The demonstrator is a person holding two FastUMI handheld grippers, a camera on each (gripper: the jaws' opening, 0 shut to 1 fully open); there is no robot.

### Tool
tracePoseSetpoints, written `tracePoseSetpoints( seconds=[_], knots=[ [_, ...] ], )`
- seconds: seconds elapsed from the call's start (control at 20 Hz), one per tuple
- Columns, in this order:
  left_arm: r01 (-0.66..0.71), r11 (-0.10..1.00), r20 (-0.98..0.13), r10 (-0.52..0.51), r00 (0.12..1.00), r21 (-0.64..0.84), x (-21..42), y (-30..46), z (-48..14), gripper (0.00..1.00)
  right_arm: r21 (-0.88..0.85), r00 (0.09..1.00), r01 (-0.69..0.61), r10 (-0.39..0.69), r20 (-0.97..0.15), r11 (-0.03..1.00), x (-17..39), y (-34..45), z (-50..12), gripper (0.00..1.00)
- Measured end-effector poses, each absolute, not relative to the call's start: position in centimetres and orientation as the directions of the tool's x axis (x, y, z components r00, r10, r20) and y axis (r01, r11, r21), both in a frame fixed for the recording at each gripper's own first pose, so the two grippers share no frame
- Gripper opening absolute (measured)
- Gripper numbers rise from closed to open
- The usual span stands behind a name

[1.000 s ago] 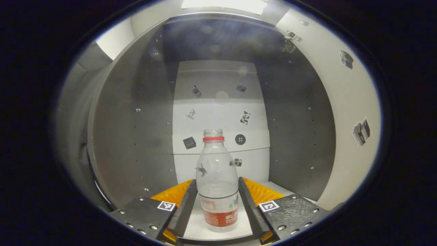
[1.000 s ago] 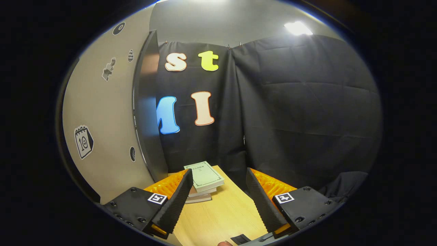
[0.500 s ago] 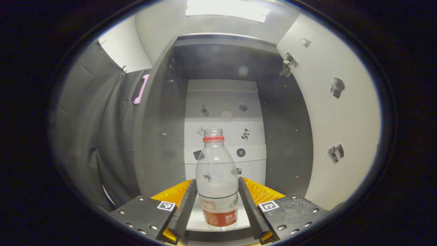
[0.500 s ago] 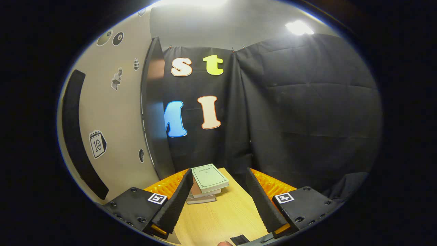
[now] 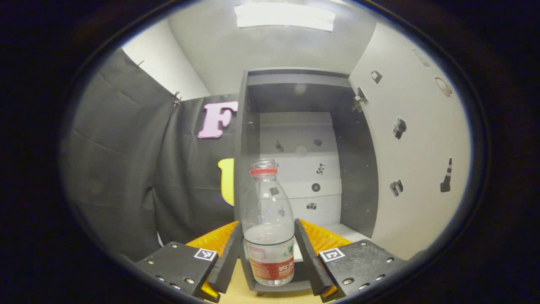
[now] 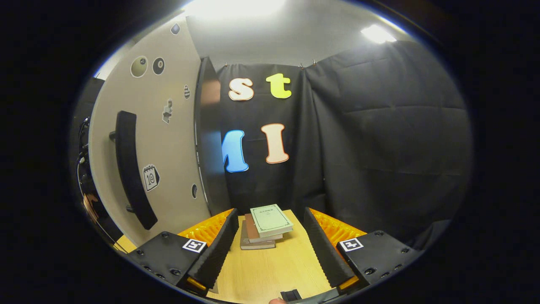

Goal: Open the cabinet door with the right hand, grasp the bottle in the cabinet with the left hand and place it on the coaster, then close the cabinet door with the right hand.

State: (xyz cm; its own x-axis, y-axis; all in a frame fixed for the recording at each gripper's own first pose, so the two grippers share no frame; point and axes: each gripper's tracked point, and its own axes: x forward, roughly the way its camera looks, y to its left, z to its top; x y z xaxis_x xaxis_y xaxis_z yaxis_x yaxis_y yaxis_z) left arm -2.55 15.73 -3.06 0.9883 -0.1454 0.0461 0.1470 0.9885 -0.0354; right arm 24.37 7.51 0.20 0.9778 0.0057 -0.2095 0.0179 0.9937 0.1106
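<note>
Now the left tool (image 5: 268, 253) is gripping the bottle (image 5: 268, 228) low on its body, both fingers pressing the labelled part, and holding it upright just in front of the open cabinet (image 5: 295, 139). Carrying it well is meaning keeping it vertical and level, since the cap seems to be missing, though the neck is too blurred to be sure. Over in the right gripper view, the right tool (image 6: 270, 249) is hanging open and empty above the worktop (image 6: 270, 270), with stacked books (image 6: 263, 226) beyond and the cabinet door (image 6: 147, 139) standing open beside it.

facing open cabinet (image 5: 303, 169), facing booth corner
</note>
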Motion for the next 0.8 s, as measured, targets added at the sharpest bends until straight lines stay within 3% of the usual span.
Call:
tracePoseSetpoints(
  seconds=[0.4, 0.7, 0.8],
  knots=[
    [0.125, 0.992, -0.019, -0.125, 0.992, -0.017, -4.3, 17.1, -5.0, 0.7, 0.119, 0.968, -0.066, 0.093, -0.232, 0.991, 22.5, 9.0, -1.8, 0.98],
    [0.137, 0.99, -0.082, -0.138, 0.987, -0.022, -5.9, 17.5, -7.4, 0.72, 0.109, 0.971, -0.052, 0.075, -0.225, 0.993, 22.3, 10.1, -2.4, 0.99],
    [0.139, 0.989, -0.091, -0.142, 0.986, -0.042, -6.4, 17.2, -8.0, 0.71, 0.104, 0.975, -0.04, 0.062, -0.215, 0.994, 22.0, 10.2, -2.6, 0.94]
  ],
)
